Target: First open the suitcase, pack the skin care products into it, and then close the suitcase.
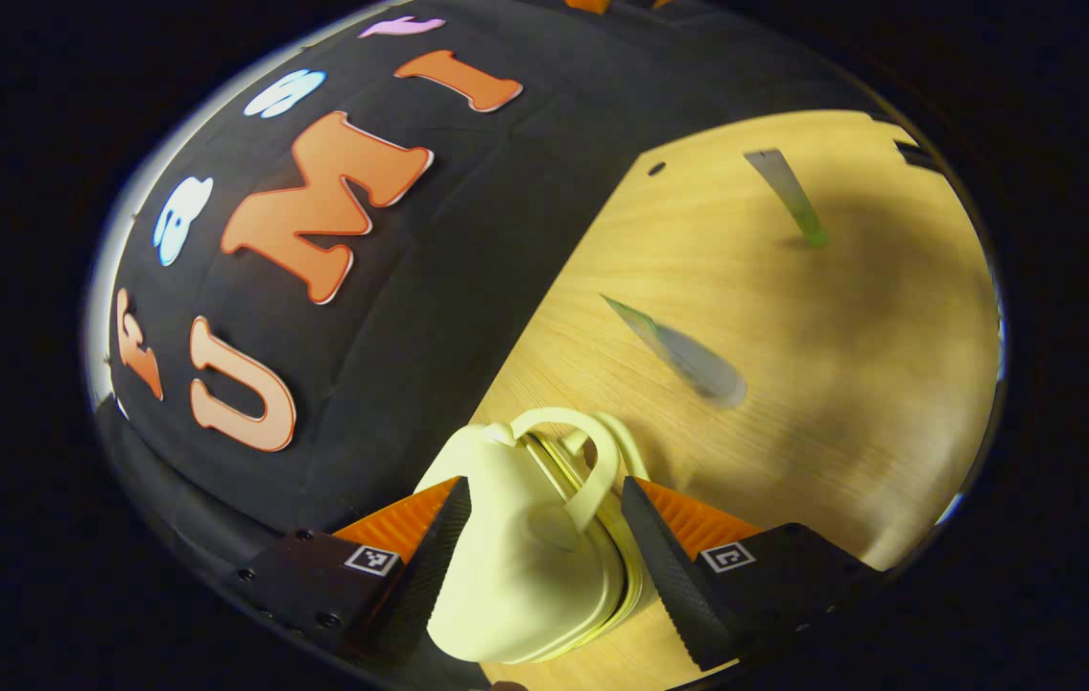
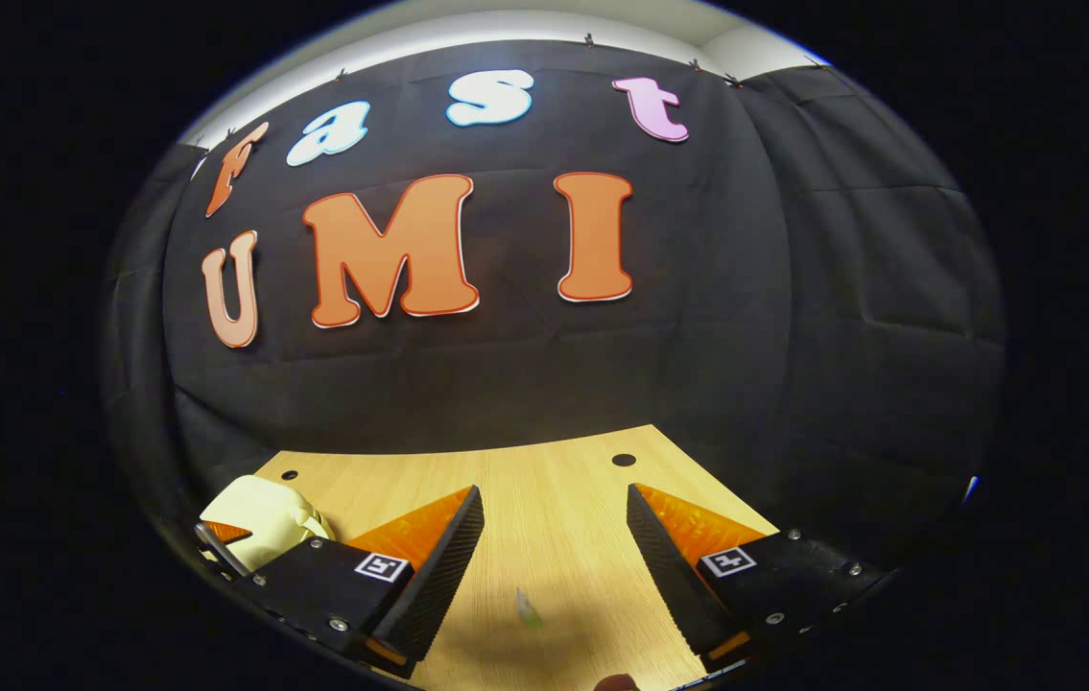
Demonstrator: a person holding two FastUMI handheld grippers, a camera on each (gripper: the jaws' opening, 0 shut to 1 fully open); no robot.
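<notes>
A small pale yellow suitcase [image 1: 515, 576] with a looped handle [image 1: 592, 461] lies on the wooden table [image 1: 851, 403], lid down. My left gripper [image 1: 544, 523] is open, one finger on each side of the case and close against it. Two grey-green skin care tubes lie beyond it, one near [image 1: 688, 350] and one farther off [image 1: 789, 192], both blurred. In the right gripper view the suitcase [image 2: 261, 523] sits at the far left. My right gripper [image 2: 554, 537] hangs open over the table with nothing between its fingers. A small green tube [image 2: 528, 607] lies below the gap.
The black cloth wall [image 2: 544, 365] closes off the table's far edge and its right side. The tabletop [image 2: 563, 480] has small round holes [image 2: 623, 460] near that edge. A shadow darkens the wood on the right in the left gripper view.
</notes>
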